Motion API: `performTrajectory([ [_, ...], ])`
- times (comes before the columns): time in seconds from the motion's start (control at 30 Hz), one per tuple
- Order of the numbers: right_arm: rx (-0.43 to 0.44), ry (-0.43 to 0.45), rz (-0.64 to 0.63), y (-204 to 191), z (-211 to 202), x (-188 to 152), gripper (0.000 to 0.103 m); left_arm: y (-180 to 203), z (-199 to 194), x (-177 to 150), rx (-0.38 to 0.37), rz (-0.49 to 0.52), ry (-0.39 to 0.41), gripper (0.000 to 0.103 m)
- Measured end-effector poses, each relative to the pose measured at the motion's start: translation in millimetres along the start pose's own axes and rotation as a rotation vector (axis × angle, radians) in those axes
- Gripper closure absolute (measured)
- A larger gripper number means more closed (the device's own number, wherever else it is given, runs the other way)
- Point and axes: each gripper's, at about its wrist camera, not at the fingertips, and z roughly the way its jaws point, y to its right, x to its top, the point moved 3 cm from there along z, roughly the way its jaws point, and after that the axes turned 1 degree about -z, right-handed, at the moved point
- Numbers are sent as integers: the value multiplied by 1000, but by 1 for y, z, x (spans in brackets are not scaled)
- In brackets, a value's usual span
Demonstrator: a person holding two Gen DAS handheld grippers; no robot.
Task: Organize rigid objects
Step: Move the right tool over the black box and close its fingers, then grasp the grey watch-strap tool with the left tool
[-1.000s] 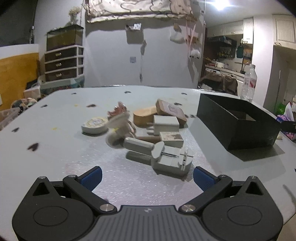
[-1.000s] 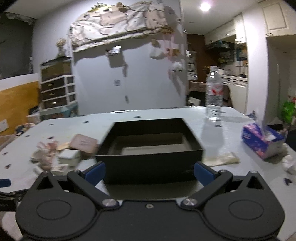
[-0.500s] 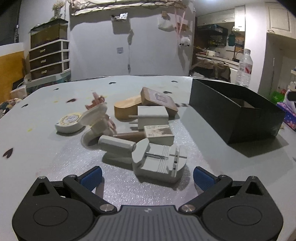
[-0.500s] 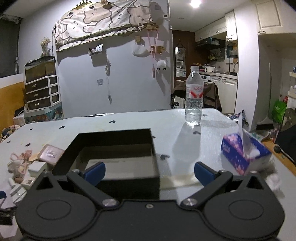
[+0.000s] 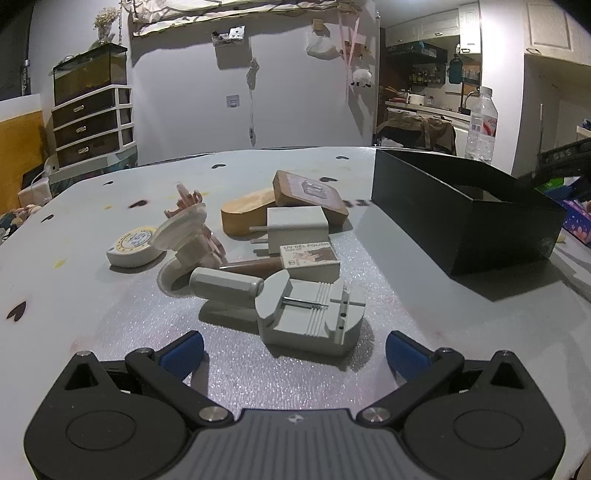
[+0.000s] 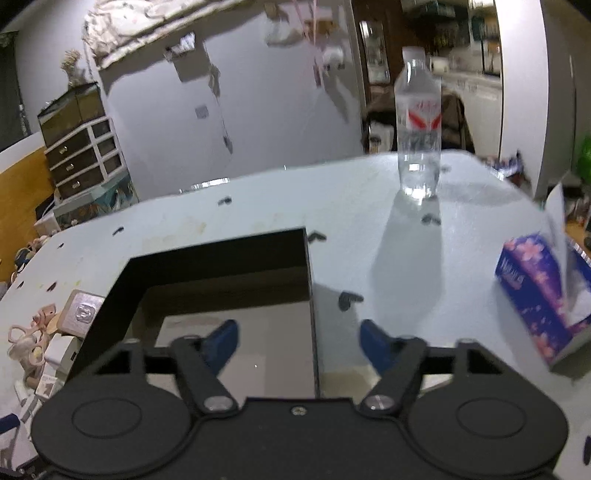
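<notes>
Your right gripper (image 6: 298, 341) is hovering over the black box's (image 6: 207, 254) right wall, jaws closing with nothing gripped between them. A bottle (image 6: 418, 133) is standing beyond on the table (image 6: 351, 192); a tissue box (image 6: 535, 295) is lying right.

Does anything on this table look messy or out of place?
Yes. The small objects lie jumbled beside the black box: a white plug adapter leans on a wooden block, and a grey tool overlaps a grey cylinder. Nothing looks spilled or broken.

A pale wall (image 5: 295, 92) backs a dark drawer unit (image 5: 92, 125) topped by a glass tank (image 5: 88, 77), kitchen cabinets (image 5: 546, 29) at right.
</notes>
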Motion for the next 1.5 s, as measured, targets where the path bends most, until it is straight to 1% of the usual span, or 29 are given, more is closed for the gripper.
performTrajectory([
  [0.03, -2, -18, 5, 1, 4, 0, 43, 0, 0, 0, 1, -3, 1, 2],
  [0.07, -4, -33, 10, 3, 7, 0, 51, 0, 0, 1, 3, -4, 4, 5],
  [0.1, -4, -47, 15, 4, 10, 0, 54, 0, -1, 1, 5, -4, 8, 10],
  [0.13, 1, -63, 23, 4, 12, 0, 57, 1, -1, 2, 3, -2, 9, 12],
  [0.2, 11, -77, 30, 6, 15, 1, 62, 2, -2, 4, -7, -1, 8, 23],
  [0.27, 4, -82, 19, 6, 16, 1, 68, 4, -1, 6, -17, 6, 8, 28],
  [0.4, 1, -93, 5, 5, 16, 1, 75, 7, -1, 8, -29, 15, 10, 41],
  [0.53, 2, -101, -5, 5, 17, 1, 86, 8, -1, 7, -43, 10, 18, 41],
  [0.67, -15, -104, -32, 5, 17, 2, 93, 5, -3, 7, -41, -2, 19, 41],
  [0.83, -50, -120, -75, 2, 20, 2, 93, 1, -13, 9, -42, -21, 53, 41],
  [0.9, -60, -126, -87, 1, 22, 2, 95, -1, -18, 11, -43, -28, 70, 42],
  [0.93, -58, -128, -91, 1, 22, 2, 99, -3, -20, 14, -42, -32, 82, 42],
  [1.03, -63, -127, -105, -1, 22, 1, 100, -5, -24, 19, -39, -34, 98, 42],
  [1.2, -68, -120, -105, -1, 22, 1, 100, -4, -23, 20, -38, -19, 77, 42],
  [1.27, -69, -120, -104, -1, 22, 1, 100, -3, -21, 19, -47, -14, 47, 42],
  [1.37, -70, -120, -104, -1, 21, 1, 100, -3, -15, 13, -73, -55, -13, 41],
  [1.43, -69, -118, -102, -1, 21, 1, 99, -1, -11, 9, -77, -68, -31, 40],
  [1.5, -69, -118, -101, 0, 21, 1, 99, 2, -9, 9, -68, -76, -25, 31],
])
